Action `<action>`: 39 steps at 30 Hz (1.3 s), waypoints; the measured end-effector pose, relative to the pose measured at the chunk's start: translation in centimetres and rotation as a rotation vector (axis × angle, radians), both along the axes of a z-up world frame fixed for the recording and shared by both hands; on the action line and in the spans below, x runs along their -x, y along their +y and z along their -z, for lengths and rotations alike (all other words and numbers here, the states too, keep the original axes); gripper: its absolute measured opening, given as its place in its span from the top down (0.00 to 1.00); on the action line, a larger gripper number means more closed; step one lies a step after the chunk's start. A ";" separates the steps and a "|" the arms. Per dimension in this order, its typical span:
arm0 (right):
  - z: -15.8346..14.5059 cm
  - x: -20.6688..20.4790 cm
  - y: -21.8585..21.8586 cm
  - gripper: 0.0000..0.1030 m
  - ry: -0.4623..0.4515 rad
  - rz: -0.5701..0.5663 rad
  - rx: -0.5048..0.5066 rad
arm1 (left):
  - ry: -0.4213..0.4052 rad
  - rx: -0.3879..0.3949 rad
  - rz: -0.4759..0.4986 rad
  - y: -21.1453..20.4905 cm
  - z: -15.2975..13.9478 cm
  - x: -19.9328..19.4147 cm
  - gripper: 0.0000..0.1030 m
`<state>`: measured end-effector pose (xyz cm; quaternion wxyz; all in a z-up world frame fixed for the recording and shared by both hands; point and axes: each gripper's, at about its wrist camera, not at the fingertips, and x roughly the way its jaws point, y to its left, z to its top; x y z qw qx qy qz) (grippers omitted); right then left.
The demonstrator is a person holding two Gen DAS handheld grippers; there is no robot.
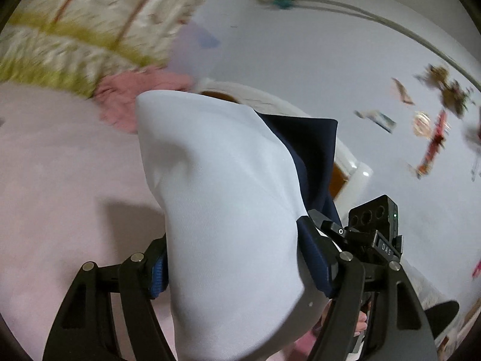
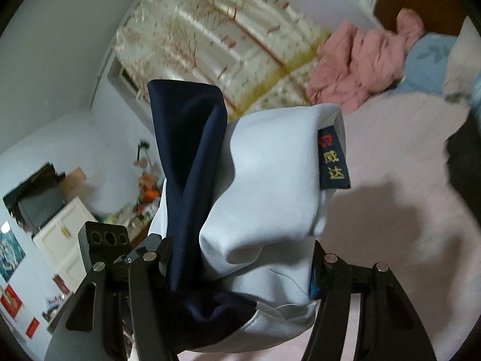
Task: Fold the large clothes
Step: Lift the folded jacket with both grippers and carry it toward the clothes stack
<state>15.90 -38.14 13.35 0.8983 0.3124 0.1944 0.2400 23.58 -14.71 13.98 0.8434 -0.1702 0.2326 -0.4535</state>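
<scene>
Bed (image 1: 60,165): pale pink cover fills the lower left of the left wrist view and the right side of the right wrist view; background blurred in both.

Curtain (image 2: 210,39): cream with a reddish branch print and a yellow-green band, behind the bed.

Garment (image 1: 216,180): white with navy panels, bunched thick, lifted clear of the bed cover and casting a shadow on it. Held at two places, one in each gripper. In the right wrist view a navy fold stands upright on the left of the bundle; white cloth bulges to the right of it. A small navy label (image 2: 333,159) with red and yellow stitching hangs at the white edge.

Pink cloth (image 2: 360,63): crumpled heap on the bed near the curtain, well apart from the garment. Blue pillow (image 2: 427,57) just beside it.

Cabinet (image 2: 63,228): white, doors closed, contents hidden. A dark box-like thing sits on top; too blurred to name.

Left gripper (image 1: 231,264): jaws clamped on a wide wad of the white cloth, blue pads pressing both sides, navy cloth against the right pad.

Right gripper (image 2: 240,273): jaws clamped on the bundle, navy against the left finger, white against the right.

Wall (image 1: 330,60): pale, with small blurred decorations stuck on it.
</scene>
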 end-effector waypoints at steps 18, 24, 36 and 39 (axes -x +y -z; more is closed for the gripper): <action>-2.2 8.5 -29.1 0.32 -0.037 0.405 -0.005 | 0.004 0.015 0.310 -29.4 2.8 -3.3 0.29; 9.2 3.9 -35.1 0.28 0.189 0.502 -0.085 | 0.129 -0.059 0.278 -33.5 12.4 -6.9 0.26; 8.6 2.9 -34.5 0.20 0.147 0.487 -0.018 | 0.013 -0.122 0.194 -33.7 10.8 -5.4 0.09; 6.5 4.4 -32.6 0.16 0.101 0.599 0.144 | -0.178 -0.168 0.096 -32.7 8.9 -3.1 0.08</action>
